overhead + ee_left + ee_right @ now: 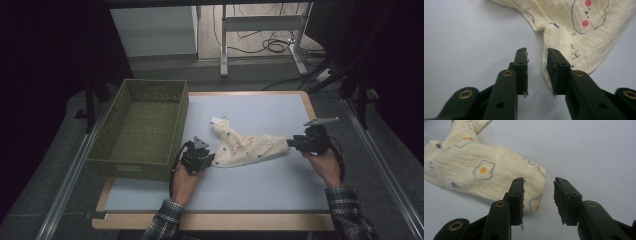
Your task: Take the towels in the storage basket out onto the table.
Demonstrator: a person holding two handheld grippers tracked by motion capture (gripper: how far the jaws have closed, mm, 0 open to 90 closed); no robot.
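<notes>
A green woven basket (pixel 137 131) stands at the left edge of the table (pixel 260 192), on a pale blue mat (pixel 265 107). Beyond the table, a white desk frame (pixel 260 25) stands over black cables (pixel 272 46) on the floor.

From my seat, both of my sleeves are dark plaid flannel, cuffs at the lower edge of the high view. My left gripper (pixel 198 155) is black with a grey three-cornered plate on top and a black cable looping beneath. My right gripper (pixel 300 142) is likewise black and plated. Close up, brass-ringed holes dot the black jaws, whose pads look frayed.
</notes>
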